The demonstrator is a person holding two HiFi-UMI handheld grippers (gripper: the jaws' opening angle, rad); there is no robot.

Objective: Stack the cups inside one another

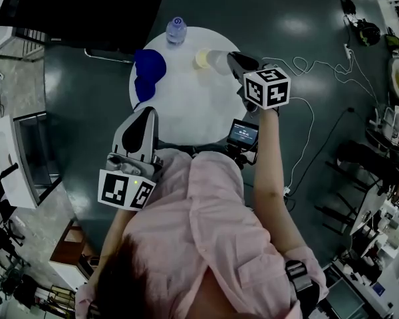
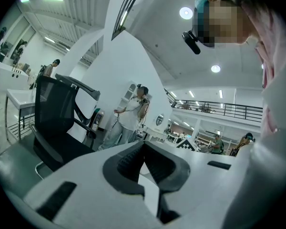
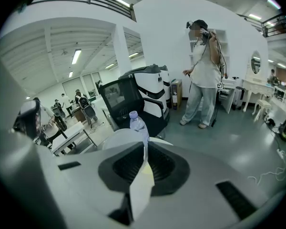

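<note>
The round white table (image 1: pixel 186 105) stands in front of the person, and everything that matters sits on it or over it. The right gripper (image 1: pixel 227 61) reaches in over the table's far right part. Its jaws are pinched nearly together on the thin wall of a pale yellowish cup (image 1: pixel 203 58), which lies tilted on its side in the grip with its mouth turned towards the middle of the table. In the right gripper view that same cup (image 3: pixel 142 185) shows as a pale sliver clamped between the dark pads (image 3: pixel 168 163), with the table's edge (image 3: pixel 115 138) beyond.

On the left part of the table is a blue cup (image 1: pixel 149 72). I cannot tell from here whether it is one cup or several nested together. It lies well apart from the pale cup. A water bottle (image 1: pixel 176 29) with a pale cap stands upright at the table's far edge, between the two.

The left gripper (image 1: pixel 150 111) hovers at the table's near left edge. Its jaws are closed tip to tip with nothing between them, as the left gripper view (image 2: pixel 143 152) shows plainly.

A small lit screen (image 1: pixel 244 133) sits by the table's near right edge.
</note>
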